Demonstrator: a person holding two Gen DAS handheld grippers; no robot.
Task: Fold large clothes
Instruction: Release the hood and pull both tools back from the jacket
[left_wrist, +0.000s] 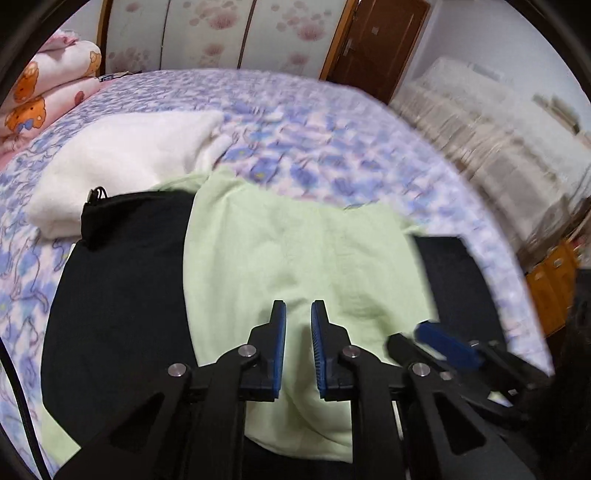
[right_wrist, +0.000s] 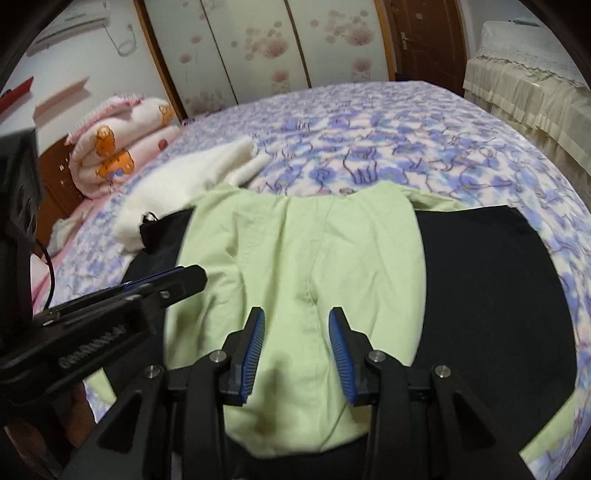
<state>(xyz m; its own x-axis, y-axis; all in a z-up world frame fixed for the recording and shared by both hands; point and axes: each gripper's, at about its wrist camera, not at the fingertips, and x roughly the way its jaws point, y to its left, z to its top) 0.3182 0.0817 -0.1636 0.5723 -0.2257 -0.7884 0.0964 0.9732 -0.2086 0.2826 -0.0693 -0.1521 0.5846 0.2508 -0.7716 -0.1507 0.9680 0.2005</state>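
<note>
Green garment (right_wrist: 303, 266) flat on black cloth (right_wrist: 491, 280), bed (right_wrist: 406, 122) beneath.

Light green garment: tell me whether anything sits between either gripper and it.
Nothing visible does. The left gripper and right gripper hang directly over the light green garment, which lies uppermost on the black cloth.

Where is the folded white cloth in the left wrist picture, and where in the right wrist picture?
Left wrist view: the white cloth lies upper left, behind the black cloth's corner.
Right wrist view: the white cloth is left of centre, beyond the green garment's far left corner.
Shared landmark: the pink bear-print quilt, further left in both.
</note>
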